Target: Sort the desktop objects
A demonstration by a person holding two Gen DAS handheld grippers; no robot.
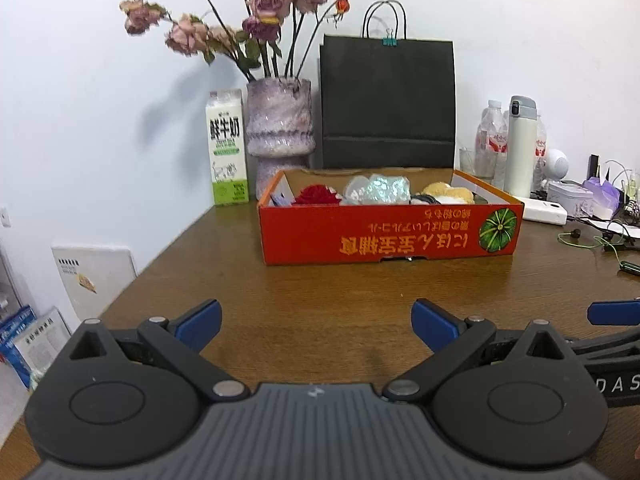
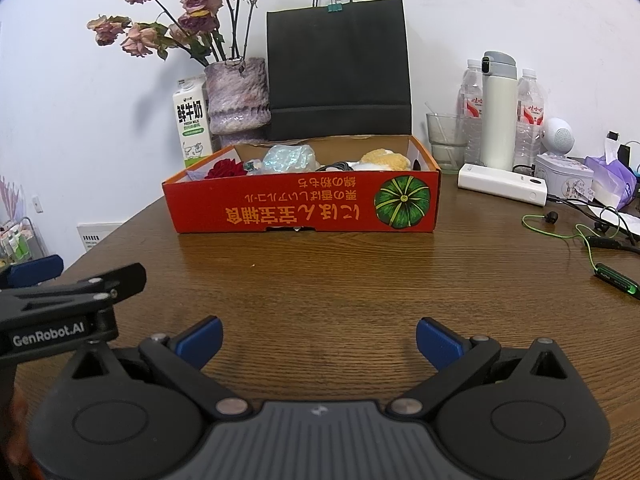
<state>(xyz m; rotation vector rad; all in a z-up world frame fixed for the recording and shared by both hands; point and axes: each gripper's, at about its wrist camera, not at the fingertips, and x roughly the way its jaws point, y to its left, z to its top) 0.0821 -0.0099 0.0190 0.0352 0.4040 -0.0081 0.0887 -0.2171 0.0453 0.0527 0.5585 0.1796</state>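
At the bottom of each wrist view, a hand-held gripper hovers over the bare wood of the bench (image 2: 320, 280). The left hand-held gripper (image 1: 316, 322) has its blue pads spread wide, holding nothing; the right hand-held gripper (image 2: 319, 338) is likewise wide and empty. The two sit side by side, each showing at the edge of the other's view.

In mid frame stands the red box (image 2: 300, 208), open-topped, with a red flower (image 2: 226, 169), a shiny pale wad (image 2: 290, 159) and what may be a yellow plush (image 2: 386, 160) inside.

Right of the box lie a white power bank (image 2: 502, 187) and green earphones (image 2: 576, 236).

Behind the box, along the wall, stand a milk carton (image 2: 192, 120), a vase (image 2: 236, 96), a black bag (image 2: 338, 68), a glass (image 2: 446, 142) and a flask (image 2: 498, 110).
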